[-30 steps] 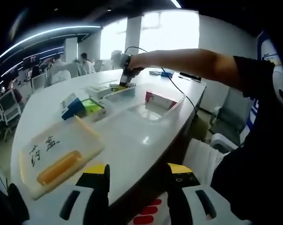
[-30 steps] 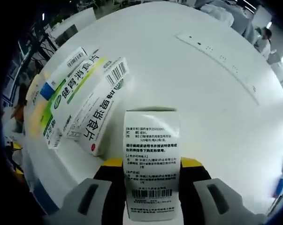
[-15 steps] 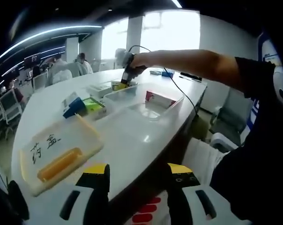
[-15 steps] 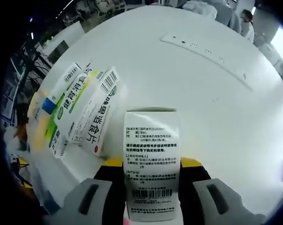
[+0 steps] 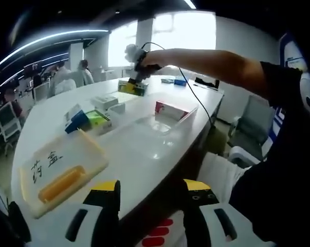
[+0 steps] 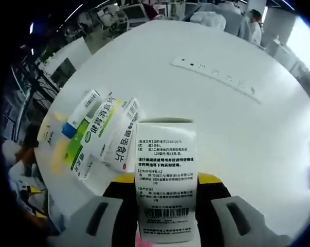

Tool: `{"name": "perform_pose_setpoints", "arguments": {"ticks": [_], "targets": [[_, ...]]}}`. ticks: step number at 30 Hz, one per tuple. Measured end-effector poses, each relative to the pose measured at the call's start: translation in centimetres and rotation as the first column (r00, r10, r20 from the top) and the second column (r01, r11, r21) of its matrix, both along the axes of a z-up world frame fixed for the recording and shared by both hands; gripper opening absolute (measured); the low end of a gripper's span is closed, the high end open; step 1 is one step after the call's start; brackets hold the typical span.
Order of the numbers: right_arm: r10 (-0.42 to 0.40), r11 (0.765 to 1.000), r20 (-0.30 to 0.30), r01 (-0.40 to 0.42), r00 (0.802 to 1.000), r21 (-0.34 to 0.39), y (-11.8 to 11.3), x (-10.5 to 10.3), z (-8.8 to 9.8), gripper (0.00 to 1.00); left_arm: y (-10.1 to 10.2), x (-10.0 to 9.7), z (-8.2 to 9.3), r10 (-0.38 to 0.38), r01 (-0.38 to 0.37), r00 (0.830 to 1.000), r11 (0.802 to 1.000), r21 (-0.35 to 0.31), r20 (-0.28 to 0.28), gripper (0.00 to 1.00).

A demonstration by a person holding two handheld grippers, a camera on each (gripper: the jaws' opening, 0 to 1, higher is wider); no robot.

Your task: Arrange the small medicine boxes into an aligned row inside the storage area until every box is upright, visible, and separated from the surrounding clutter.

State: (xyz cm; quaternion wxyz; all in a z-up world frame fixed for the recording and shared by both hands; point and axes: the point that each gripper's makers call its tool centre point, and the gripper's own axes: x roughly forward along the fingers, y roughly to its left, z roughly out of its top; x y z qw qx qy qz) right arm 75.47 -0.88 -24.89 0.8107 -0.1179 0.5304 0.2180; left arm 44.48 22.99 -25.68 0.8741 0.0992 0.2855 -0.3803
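Right gripper [image 6: 166, 185] pinches a white medicine box [image 6: 166, 177] between its jaws, carried high above the desk [image 6: 237, 128], clear of the loose boxes [image 6: 101, 136] lying flat below. Looks like the carry step: next it needs setting upright in the clear tray [image 5: 188, 117], beside the red-and-white box [image 5: 167, 109]. Left gripper [image 5: 150, 193] waits spread and empty at the desk edge.

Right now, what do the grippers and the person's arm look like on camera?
Both the left gripper and the right gripper have black jaws with yellow tips on pale grey housings with dark slots. The right arm is bare below a short dark sleeve. A thin black cable trails from the raised gripper.
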Motion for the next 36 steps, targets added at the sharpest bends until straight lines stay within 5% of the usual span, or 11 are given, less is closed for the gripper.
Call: {"name": "perform_pose_setpoints", "arguments": {"ticks": [8,9,21,36], "targets": [[-0.021,1.0,0.012,0.02,1.0,0.023,0.0,-1.4,2.2,0.39,0.1,-0.2,0.1,0.006,-0.006,1.0,1.0,-0.006,0.008,0.47],[-0.078,0.996,0.008,0.077,0.997,0.052,-0.1,-1.2,2.3,0.39,0.1,-0.2,0.1,0.005,-0.005,1.0,1.0,-0.007,0.008,0.47],[-0.05,0.997,0.01,0.049,0.999,0.053,-0.4,-2.7,4.0,0.39,-1.0,0.1,0.3,-0.026,0.026,0.999,1.0,-0.004,0.027,0.47],[0.016,0.995,0.034,-0.019,0.999,0.102,1.0,-7.0,6.0,0.39,-2.0,-0.5,1.4,-0.059,0.06,0.997,0.998,-0.011,0.054,0.47]]}}
